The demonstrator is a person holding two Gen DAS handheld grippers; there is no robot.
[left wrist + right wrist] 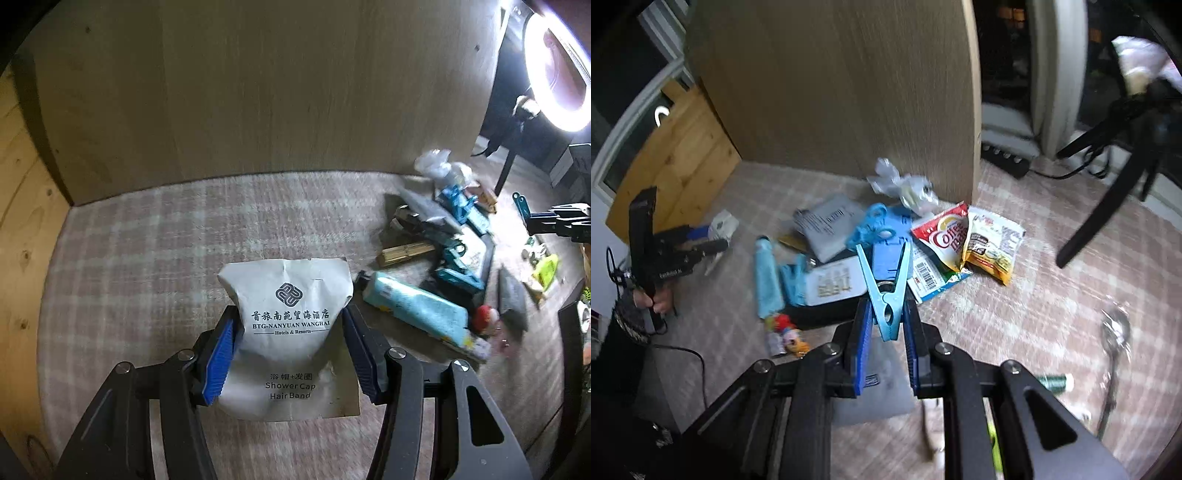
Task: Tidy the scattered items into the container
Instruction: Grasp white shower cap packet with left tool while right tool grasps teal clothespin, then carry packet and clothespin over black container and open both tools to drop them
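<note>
Checked cloth (140, 236) in pale pink and grey covers the whole work surface, and a tall wooden panel (258, 92) stands at its far edge. Largest of what I see on the cloth is the heap of scattered items (849, 254) in front of that panel; in my left wrist view it lies to the right.

Within the heap, a black tray (827, 314) holds a white tin (836, 282), with a grey packet (831, 229) just beyond them. On the right side of the heap lie a Coffee-mate sachet (945, 236) and a yellow-edged snack sachet (991, 247), touching each other. A light blue tube (768, 284) lies along the left side of the heap.

My left gripper (291, 350) is clenched on a white shower cap packet (291, 332), both blue pads (218, 365) pressing its sides so the paper bulges between them. That packet is held over bare cloth, left of the heap.

My right gripper (884, 325) is clamped on a light blue clothespin (886, 291), which points away from me over the near edge of the black tray.

A spoon (1115, 343) lies well apart on the right, blurred.
</note>
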